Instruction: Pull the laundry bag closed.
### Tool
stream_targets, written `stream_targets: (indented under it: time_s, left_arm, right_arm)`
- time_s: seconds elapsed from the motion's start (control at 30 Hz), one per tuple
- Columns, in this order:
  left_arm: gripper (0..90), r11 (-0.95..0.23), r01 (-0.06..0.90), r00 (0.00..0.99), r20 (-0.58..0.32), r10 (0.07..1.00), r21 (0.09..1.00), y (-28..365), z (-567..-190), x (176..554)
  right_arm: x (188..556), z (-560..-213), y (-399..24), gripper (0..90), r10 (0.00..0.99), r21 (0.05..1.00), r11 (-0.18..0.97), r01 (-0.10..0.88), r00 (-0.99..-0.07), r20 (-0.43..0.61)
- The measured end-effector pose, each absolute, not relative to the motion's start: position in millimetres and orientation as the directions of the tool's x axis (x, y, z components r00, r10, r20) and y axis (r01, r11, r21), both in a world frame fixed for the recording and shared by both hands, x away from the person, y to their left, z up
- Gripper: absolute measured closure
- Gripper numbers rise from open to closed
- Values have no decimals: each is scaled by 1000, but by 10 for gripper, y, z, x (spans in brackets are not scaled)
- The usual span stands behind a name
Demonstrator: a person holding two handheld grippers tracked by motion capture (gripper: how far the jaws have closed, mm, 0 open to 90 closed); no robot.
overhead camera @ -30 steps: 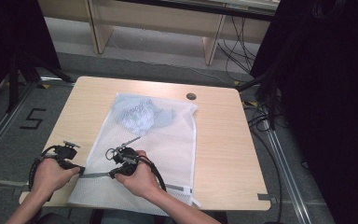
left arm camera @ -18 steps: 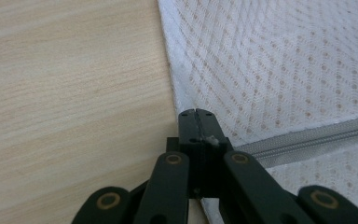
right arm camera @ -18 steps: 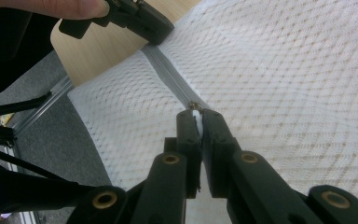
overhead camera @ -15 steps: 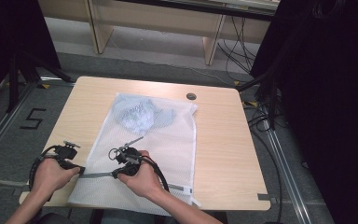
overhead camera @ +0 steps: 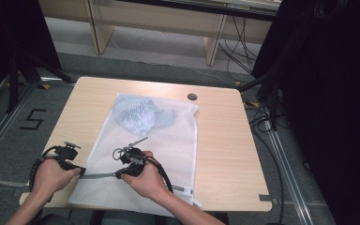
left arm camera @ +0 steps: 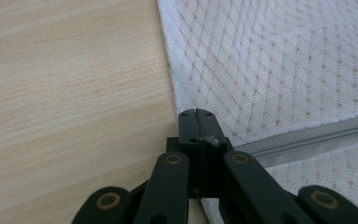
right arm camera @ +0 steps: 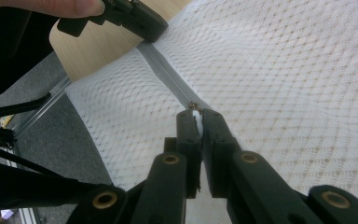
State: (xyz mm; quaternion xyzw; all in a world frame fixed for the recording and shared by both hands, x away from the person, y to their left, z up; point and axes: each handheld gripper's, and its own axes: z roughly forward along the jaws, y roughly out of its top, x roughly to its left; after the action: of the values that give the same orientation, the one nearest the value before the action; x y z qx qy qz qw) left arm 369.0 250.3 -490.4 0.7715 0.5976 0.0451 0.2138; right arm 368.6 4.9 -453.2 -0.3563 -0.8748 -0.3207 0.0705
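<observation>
A white mesh bag (overhead camera: 168, 136) lies flat on the wooden table (overhead camera: 220, 154), with bunched light blue cloth (overhead camera: 140, 115) inside its far end. A grey zipper (overhead camera: 98, 176) runs across the bag near the front edge. My left gripper (overhead camera: 78, 170) is shut on the bag's left edge at the zipper's end (left arm camera: 196, 114). To its right, my right gripper (overhead camera: 118, 174) is shut on the small white zipper pull (right arm camera: 196, 113), jaws pointing left along the zipper (right arm camera: 165, 77). In the right gripper view the left gripper (right arm camera: 142, 23) sits at the far end of the zipper.
A round cable hole (overhead camera: 192, 97) is in the table beyond the bag. The table's front left corner and the grey floor lie just past my left hand. Cables (overhead camera: 262, 117) trail on the floor at the right. A "5" mark (overhead camera: 33, 119) is on the floor at the left.
My right hand has crept slightly to the right along the zipper, still gripping the pull. The left hand has stayed put.
</observation>
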Motion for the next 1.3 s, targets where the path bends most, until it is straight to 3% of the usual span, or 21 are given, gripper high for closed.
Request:
stream_targets:
  time_s: [1.3]
  left_arm:
    - [898,-200,904,284,-180,942,378,2498,-4899,3693]
  right_arm:
    - [3662,-4504,-151,871,579,508,546,666,-738,346]
